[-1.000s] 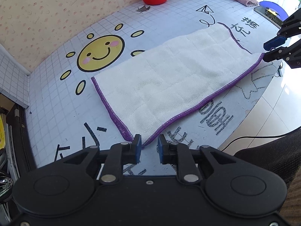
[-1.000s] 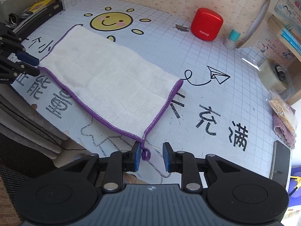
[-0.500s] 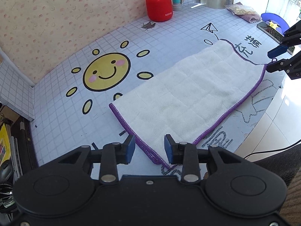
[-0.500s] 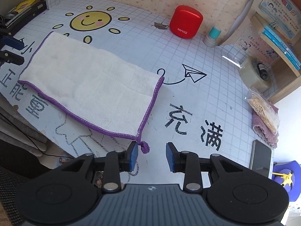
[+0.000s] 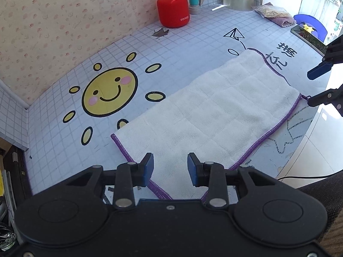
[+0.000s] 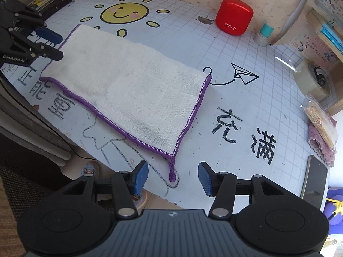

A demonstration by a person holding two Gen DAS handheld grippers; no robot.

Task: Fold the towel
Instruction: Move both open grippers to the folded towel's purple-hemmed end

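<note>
On a grid-patterned table mat (image 5: 193,42) printed with a smiling sun (image 5: 109,92) and a paper plane (image 6: 244,76), a white towel (image 5: 214,115) edged in purple stitching lies flat and unfolded, stretched lengthwise between two handheld tools. At the towel's near end in the left wrist view, the left gripper (image 5: 169,168) hovers over the short hem with its blue-padded fingers spread apart, the cloth showing between them and nothing clamped. At the opposite end, the right gripper (image 6: 173,177) stands equally wide open just short of the corner, where a small purple hanging loop (image 6: 172,172) trails off the hem toward the table's front edge; whether either pad touches the fabric cannot be told. Each tool appears in the other's camera, at the far end of the towel, with its fingers visibly parted. One long side of the towel runs close to the mat's front edge. Beyond it, near the wall, a red speaker (image 6: 234,16) sits beside a small teal-capped bottle (image 6: 264,34), well apart from the towel. A roll of clear tape (image 5: 238,0), a bag of snacks (image 6: 321,126) on a pink cloth and a dark phone (image 6: 314,182) occupy the right side of the table.
</note>
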